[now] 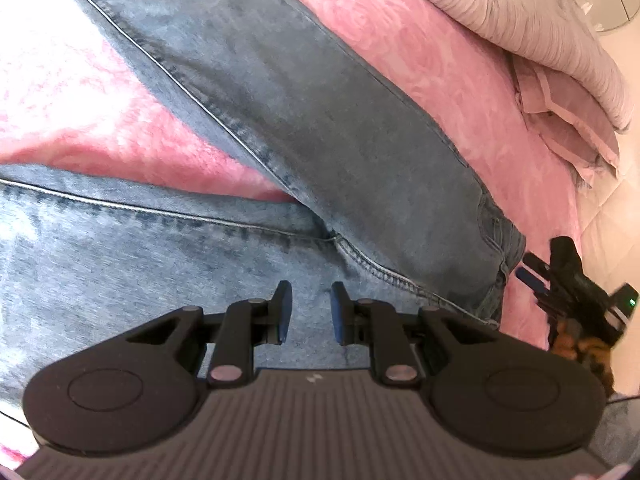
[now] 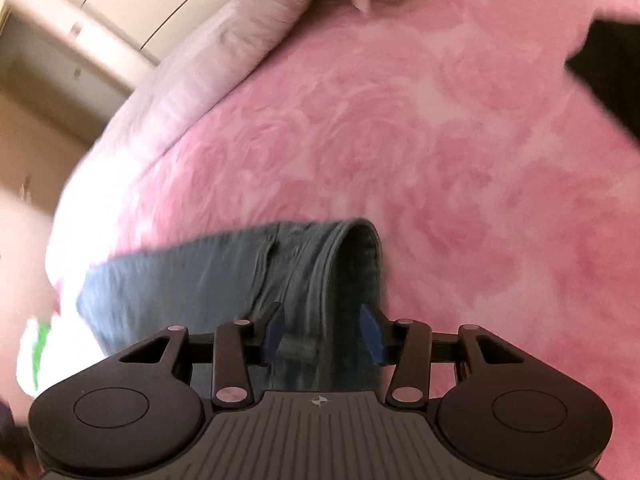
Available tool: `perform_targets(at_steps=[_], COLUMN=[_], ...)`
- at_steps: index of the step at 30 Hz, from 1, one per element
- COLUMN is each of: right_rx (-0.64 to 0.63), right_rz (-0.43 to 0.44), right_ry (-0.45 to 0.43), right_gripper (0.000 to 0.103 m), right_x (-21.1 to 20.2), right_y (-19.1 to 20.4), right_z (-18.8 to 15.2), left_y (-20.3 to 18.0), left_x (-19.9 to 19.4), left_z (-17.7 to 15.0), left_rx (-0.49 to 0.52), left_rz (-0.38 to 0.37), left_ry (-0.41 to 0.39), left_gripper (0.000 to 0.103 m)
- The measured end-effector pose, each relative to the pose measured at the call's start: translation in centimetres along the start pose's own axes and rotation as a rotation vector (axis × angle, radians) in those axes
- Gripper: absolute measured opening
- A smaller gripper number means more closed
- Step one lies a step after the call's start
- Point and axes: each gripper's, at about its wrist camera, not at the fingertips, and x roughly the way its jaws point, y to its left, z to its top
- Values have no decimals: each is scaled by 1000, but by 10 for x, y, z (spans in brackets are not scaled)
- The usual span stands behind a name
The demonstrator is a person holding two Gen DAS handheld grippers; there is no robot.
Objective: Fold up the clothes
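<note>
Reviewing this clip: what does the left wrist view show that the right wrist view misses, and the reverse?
Only the left wrist view shows the jeans' two legs spread apart with pink between them, the crotch seam, a folded pink pillowcase under the pillow, and the right gripper seen from outside, at the waistband.

Only the right wrist view shows pale cabinets, a dark item at the right edge, and the right gripper's open pads either side of the waistband.

Both show the jeans, the pink rose-patterned blanket and a ribbed grey pillow.
</note>
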Motion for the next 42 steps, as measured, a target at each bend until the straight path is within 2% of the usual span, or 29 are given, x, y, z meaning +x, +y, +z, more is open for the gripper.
perform_targets(at_steps=[2,3,4,6,9,12,14,15,16,17,18,20,22,27,28,29,31,35,38,40,42], right_rx=[28,16,3,-59,-160,-117,-96,-70,-44,-18,-13,-51,-141,-382,-425,-447,-421,-357,-371,-353,-338], right_rz=[23,21,19,-2,-154,-254,-258,-271,-283,-295,-322,-389,-377,-291,-299,-357,-500,-591,-598,-567,-575], right_ry=[-8,-25,-42,-85,-167,-123,-129,-129,-129,-129,-143,-189,-179,-54,-28,5,61,-33,-96,-73,-24], right_gripper=[46,38,2,2,1,1,3,9,26,36,43,43,43,42,42,42,43,43,43,43,43], right_x=[8,8,8,5,1,24,21,15,9,4,-5,-24,-39,-34,-28,-16,4,-11,-20,-12,4], right_y=[-5,-3,-1,9,19,1,2,3,4,5,10,24,45,90,95,95,89,119,153,172,190], right_z=[5,6,8,9,4,-3,-1,1,2,4,4,-3,-24,-104,-118,-129,-139,-145,-164,-187,-212], left_y=[4,8,12,18,26,34,40,43,47,49,52,54,55,67,71,75,88,139,199,238,274], left_x=[-3,-5,-7,-8,-6,-1,0,0,-1,-3,-4,-7,-7,-7,-8,-8,-18,-54,-87,-108,-126], left_z=[0,-1,-2,-3,-7,-13,-17,-19,-21,-22,-23,-24,-23,-24,-25,-26,-28,-32,-30,-24,-15], left_rx=[-11,-19,-28,-37,-47,-52,-53,-55,-58,-60,-55,-33,-2,67,75,84,112,121,71,35,31], left_rz=[13,21,30,43,64,85,95,102,107,109,109,119,125,102,100,98,116,179,233,272,321], left_ry=[-8,-12,-16,-21,-22,-7,-1,4,9,6,0,-11,-17,-29,-28,-27,-43,-107,-159,-189,-226], left_gripper=[15,15,15,15,15,15,15,15,15,15,15,15,15,15,15,15,15,15,15,15,15])
